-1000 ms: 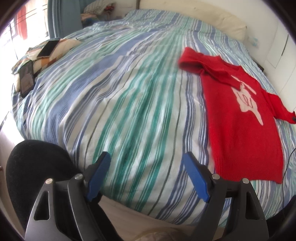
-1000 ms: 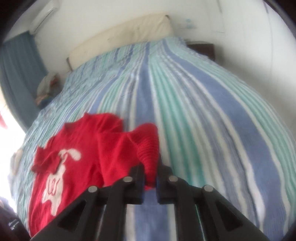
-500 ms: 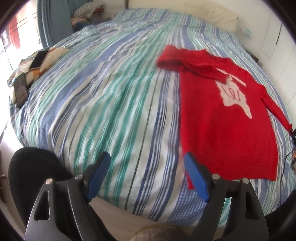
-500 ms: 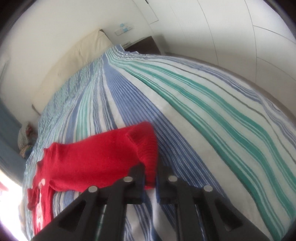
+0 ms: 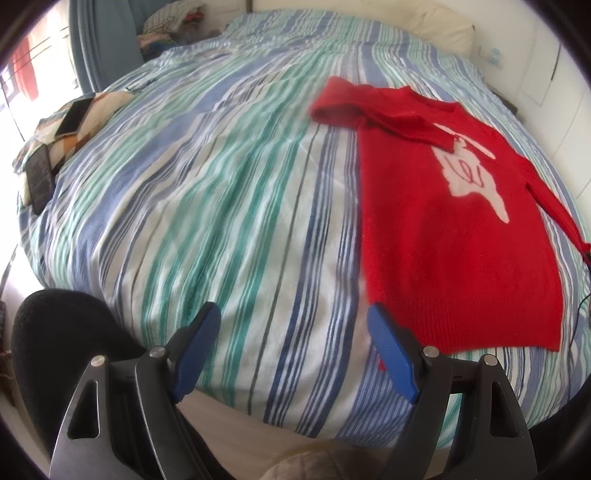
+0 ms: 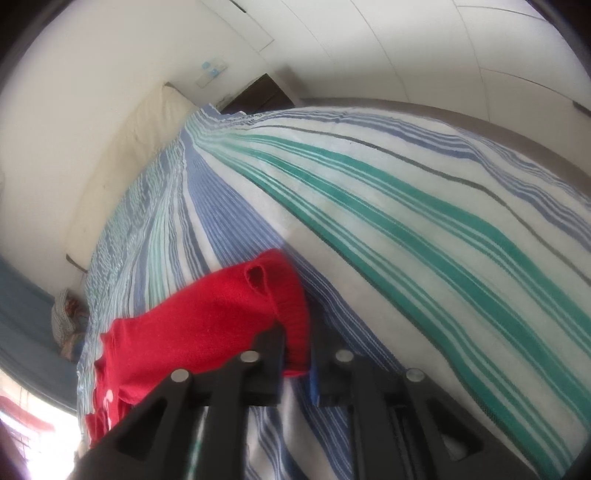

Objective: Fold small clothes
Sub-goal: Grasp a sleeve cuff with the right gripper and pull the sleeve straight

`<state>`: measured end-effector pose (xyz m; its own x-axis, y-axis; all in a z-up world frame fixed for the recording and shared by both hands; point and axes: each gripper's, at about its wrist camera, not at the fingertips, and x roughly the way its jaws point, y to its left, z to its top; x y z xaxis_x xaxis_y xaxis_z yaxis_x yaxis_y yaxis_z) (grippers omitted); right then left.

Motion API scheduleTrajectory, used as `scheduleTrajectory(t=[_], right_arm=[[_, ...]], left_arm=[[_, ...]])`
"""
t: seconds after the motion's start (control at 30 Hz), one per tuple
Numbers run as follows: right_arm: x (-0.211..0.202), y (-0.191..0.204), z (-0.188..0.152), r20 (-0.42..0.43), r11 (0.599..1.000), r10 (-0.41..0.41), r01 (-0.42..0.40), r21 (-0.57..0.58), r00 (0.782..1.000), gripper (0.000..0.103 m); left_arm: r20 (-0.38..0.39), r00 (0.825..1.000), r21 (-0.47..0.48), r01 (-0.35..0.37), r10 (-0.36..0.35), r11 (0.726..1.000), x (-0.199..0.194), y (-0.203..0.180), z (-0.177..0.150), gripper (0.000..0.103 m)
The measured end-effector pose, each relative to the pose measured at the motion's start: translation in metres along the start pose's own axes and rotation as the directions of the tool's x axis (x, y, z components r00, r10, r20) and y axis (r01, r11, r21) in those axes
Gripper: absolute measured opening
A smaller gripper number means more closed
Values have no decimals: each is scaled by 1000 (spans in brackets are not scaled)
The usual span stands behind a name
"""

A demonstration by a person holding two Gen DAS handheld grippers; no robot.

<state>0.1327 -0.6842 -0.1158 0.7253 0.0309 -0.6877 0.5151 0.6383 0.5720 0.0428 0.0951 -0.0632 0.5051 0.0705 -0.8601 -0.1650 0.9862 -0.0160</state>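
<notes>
A small red knit sweater [image 5: 458, 236] with a white figure on its chest lies flat on the striped bedspread [image 5: 207, 192], at the right of the left wrist view. Its far sleeve is folded across the neck; the other sleeve stretches out to the right. My left gripper [image 5: 295, 325] stands open over the bed's near edge, its right blue fingertip close to the sweater's hem corner, nothing between the jaws. In the right wrist view my right gripper [image 6: 297, 350] is shut on the cuff of the red sleeve [image 6: 284, 295], pulled out over the bedspread [image 6: 406, 229].
Two phones [image 5: 74, 118] lie on a patterned cushion at the bed's left edge. A cream pillow [image 5: 443, 29] is at the headboard, a dark nightstand [image 6: 258, 96] beside it. A black rounded object [image 5: 62, 332] sits below the bed edge by my left gripper.
The right gripper has rolled and drawn the sleeve outward, away from the sweater body, straightening it. In the left wrist view the sweater has shifted left, nearer the left gripper.
</notes>
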Motion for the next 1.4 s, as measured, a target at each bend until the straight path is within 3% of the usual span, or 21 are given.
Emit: scheduleTrajectory(t=[0.2, 0.33, 0.4, 0.43, 0.47, 0.5, 0.53, 0.6, 0.7, 0.8, 0.9, 1.0, 1.03, 1.1, 1.17, 1.3, 1.4], right_arm=[[-23, -6, 2, 90, 995, -87, 82, 54, 992, 16], [-51, 3, 6, 198, 980, -196, 200, -2, 961, 20], [-62, 22, 5, 249, 977, -166, 194, -91, 954, 21], [-65, 33, 4, 265, 975, -129, 171, -141, 955, 28], [-66, 43, 2, 266, 973, -73, 127, -193, 961, 33], [-63, 53, 0, 249, 967, -28, 90, -239, 968, 44], [-57, 62, -3, 224, 959, -17, 79, -271, 975, 53], [-35, 68, -11, 134, 950, -48, 87, -299, 990, 59], [-8, 54, -18, 28, 952, -161, 163, -259, 987, 56], [-36, 67, -22, 104, 931, -191, 213, -296, 976, 56], [-76, 90, -36, 117, 922, -102, 138, -362, 988, 58], [-109, 112, -65, 119, 884, -50, 99, -456, 992, 65], [-115, 119, -77, 128, 869, -43, 101, -485, 991, 72], [-123, 126, -101, 134, 845, -19, 87, -527, 991, 74], [-123, 128, -121, 133, 837, 15, 60, -543, 991, 74], [-121, 125, -147, 100, 853, 113, -45, -520, 988, 74], [-124, 134, -153, 108, 837, 160, -77, -542, 981, 74]], left_arm=[[-10, 1000, -6, -7, 7, 1000, 3, 5, -5, 83], [-14, 1000, 3, -20, 20, 1000, 6, 6, -7, 83], [-18, 1000, 9, -22, 22, 1000, 6, 5, -6, 83], [-13, 1000, 13, -20, 20, 1000, 5, 5, -4, 83], [-2, 1000, 19, -18, 18, 1000, 3, 4, -1, 83], [11, 1000, 29, -17, 17, 999, 0, 4, 3, 83], [25, 1000, 42, -16, 15, 999, -3, 3, 9, 83], [61, 998, 71, 1, -6, 998, -11, 1, 25, 83], [156, 985, 127, 50, -70, 991, -29, -6, 61, 85], [240, 961, 234, 81, -138, 969, -35, -28, 105, 96], [182, 956, 416, 136, -229, 899, -10, -74, 145, 97], [85, 951, 577, 196, -297, 793, 31, -127, 164, 97], [60, 951, 627, 201, -304, 753, 45, -144, 167, 97], [18, 957, 705, 193, -290, 682, 71, -173, 170, 97], [-25, 966, 741, 191, -258, 644, 95, -192, 176, 96], [-90, 970, 772, 211, -226, 599, 128, -215, 183, 89], [-89, 977, 805, 184, -193, 565, 147, -226, 178, 84]])
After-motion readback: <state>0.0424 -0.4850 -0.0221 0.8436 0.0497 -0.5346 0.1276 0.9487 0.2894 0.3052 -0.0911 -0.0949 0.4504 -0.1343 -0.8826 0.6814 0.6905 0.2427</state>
